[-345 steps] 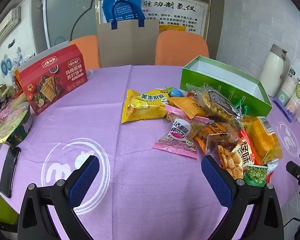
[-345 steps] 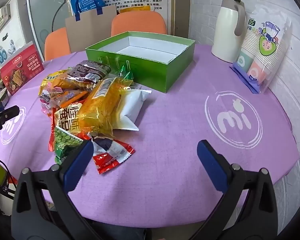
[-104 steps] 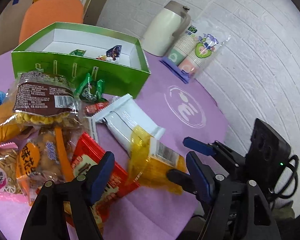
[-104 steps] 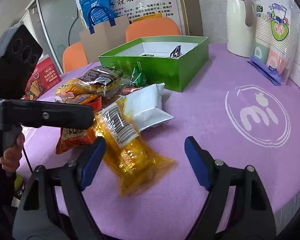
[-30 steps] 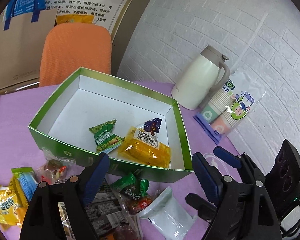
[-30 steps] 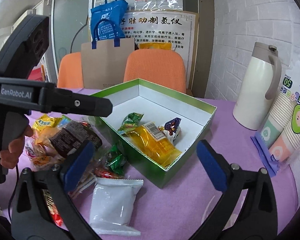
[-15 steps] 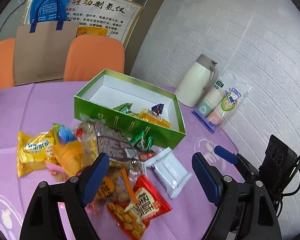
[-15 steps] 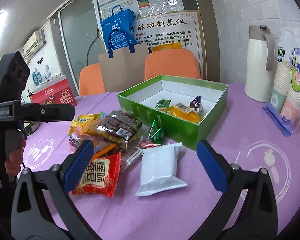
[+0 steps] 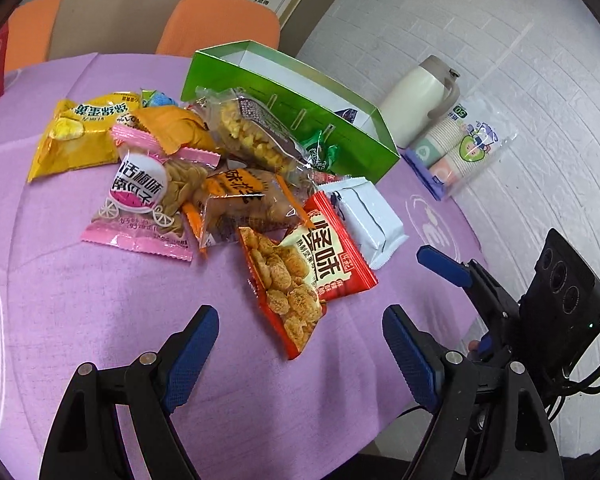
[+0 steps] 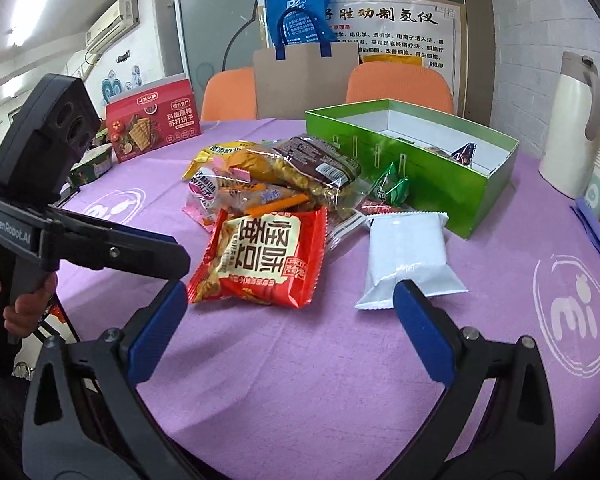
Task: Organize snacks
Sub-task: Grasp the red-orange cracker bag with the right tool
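Note:
A pile of snack packets lies on the purple table point(image 9: 100, 320). Nearest is a red packet point(image 9: 304, 272), also in the right wrist view point(image 10: 260, 256). A white packet point(image 9: 368, 220) lies to its right point(image 10: 408, 252). Behind stands the green box point(image 9: 300, 120) point(image 10: 420, 168) holding a few snacks. My left gripper point(image 9: 300, 356) is open and empty, just short of the red packet. My right gripper point(image 10: 288, 328) is open and empty, low over the table before the red and white packets.
A cream thermos point(image 10: 576, 128) and a sleeve of paper cups point(image 9: 464, 148) stand at the right. A red cracker box point(image 10: 152, 124) stands at the back left. Orange chairs point(image 10: 396, 84) and a paper bag point(image 10: 304, 80) are behind the table.
Both grippers have drawn back from the green box and dropped lower toward the table. The red and white packets now lie close in front of them.

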A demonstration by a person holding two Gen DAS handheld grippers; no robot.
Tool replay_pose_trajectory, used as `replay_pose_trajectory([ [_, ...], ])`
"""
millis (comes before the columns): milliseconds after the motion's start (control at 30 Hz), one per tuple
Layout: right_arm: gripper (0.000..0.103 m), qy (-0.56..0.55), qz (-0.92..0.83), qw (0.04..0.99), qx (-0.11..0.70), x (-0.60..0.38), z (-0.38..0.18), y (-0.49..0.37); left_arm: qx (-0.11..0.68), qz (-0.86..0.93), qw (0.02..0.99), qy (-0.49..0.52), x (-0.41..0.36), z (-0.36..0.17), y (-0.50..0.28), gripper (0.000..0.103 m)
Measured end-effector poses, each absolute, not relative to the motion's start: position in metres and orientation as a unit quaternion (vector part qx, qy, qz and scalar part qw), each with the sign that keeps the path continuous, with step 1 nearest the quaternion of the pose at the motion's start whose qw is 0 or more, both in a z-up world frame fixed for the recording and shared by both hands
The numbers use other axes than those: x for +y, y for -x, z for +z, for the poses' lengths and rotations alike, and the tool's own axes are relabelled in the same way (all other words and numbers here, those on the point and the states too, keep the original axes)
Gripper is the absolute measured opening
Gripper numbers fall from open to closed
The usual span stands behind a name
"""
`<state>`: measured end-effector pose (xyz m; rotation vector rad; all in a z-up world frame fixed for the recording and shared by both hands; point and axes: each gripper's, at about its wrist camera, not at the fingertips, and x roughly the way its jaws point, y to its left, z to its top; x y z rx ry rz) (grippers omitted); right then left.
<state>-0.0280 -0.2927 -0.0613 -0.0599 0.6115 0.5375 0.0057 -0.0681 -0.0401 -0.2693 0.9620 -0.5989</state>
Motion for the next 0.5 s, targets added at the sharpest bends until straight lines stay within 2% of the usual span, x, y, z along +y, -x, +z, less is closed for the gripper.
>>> replay_pose_trajectory([
  [67,0.102,0.023,0.258,0.916,0.307,-0.293,-0.064,0.026,0.455,-0.287,0.831,0.142,-0.065,-0.044,-0.008,0.083],
  [167,0.101,0.013,0.251,0.913,0.320,-0.296,-0.067,0.021,0.461,-0.289,0.823,0.163,-0.061,-0.050,-0.013,0.069],
  [267,0.091,0.002,0.251,0.909,0.332,-0.298,-0.067,0.013,0.465,-0.290,0.820,0.167,-0.061,-0.054,-0.014,0.055],
  [333,0.085,-0.005,0.255,0.906,0.337,-0.298,-0.068,0.008,0.465,-0.291,0.821,0.161,-0.064,-0.055,-0.014,0.054],
  [433,0.070,-0.023,0.268,0.896,0.352,-0.297,-0.070,0.000,0.466,-0.299,0.817,0.159,-0.070,-0.055,-0.015,0.054],
  [500,0.065,-0.032,0.270,0.892,0.360,-0.297,-0.073,-0.004,0.469,-0.302,0.815,0.157,-0.073,-0.058,-0.016,0.054],
])
